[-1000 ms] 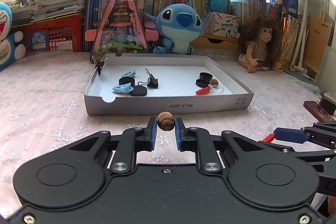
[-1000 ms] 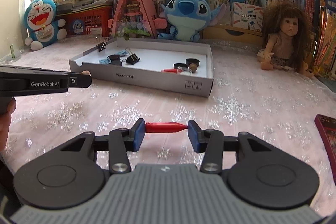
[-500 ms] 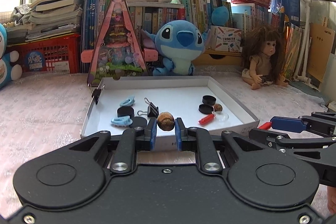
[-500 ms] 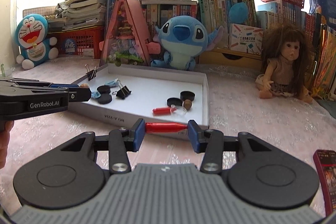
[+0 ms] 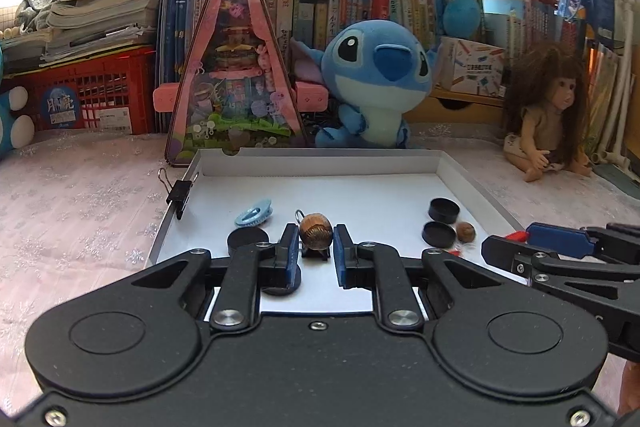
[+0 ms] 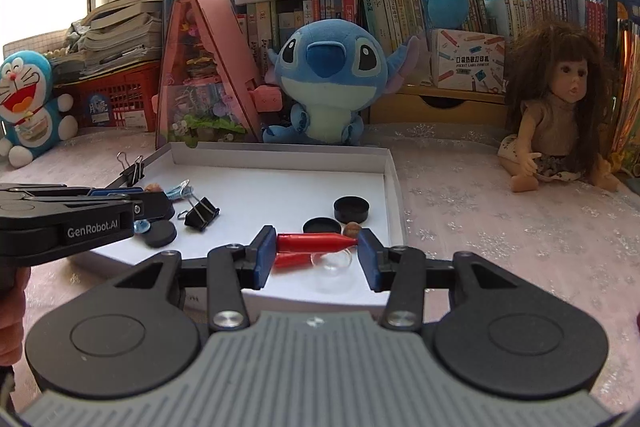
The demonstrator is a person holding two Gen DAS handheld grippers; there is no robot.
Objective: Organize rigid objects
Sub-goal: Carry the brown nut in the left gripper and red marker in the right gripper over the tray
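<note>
Brown and ridged, the walnut [image 5: 315, 231] sat pinched between the blue pads of the left tool [image 5: 315, 245], which was closed down to the nut's width and hovered over the near left part of the white cardboard tray [image 5: 320, 163]. Below it lay a black binder clip [image 6: 202, 213], a blue hair clip [image 5: 253, 213] and a black disc [image 5: 248, 239]. The right tool [image 6: 317, 253] was closed endwise on a red crayon [image 6: 314, 242], its jaws standing wide because they gripped the crayon by its two ends, above the tray's near right part, where a second red crayon [image 6: 292, 259], a clear round lens [image 6: 334, 265], two black caps [image 6: 351, 209] and another walnut [image 6: 352, 228] rested.

Judging by the sorting already visible, each piece looked ready to be let go beside its like. A good release would call for lowering both tools close to the tray floor before opening, since a round nut dropped from height would likely roll off among the clips. It seemed wiser to carry the nut toward its twin on the right, though the two tools would then crowd each other. The crayon should go down level, parallel to its partner and clear of the lens.
</note>
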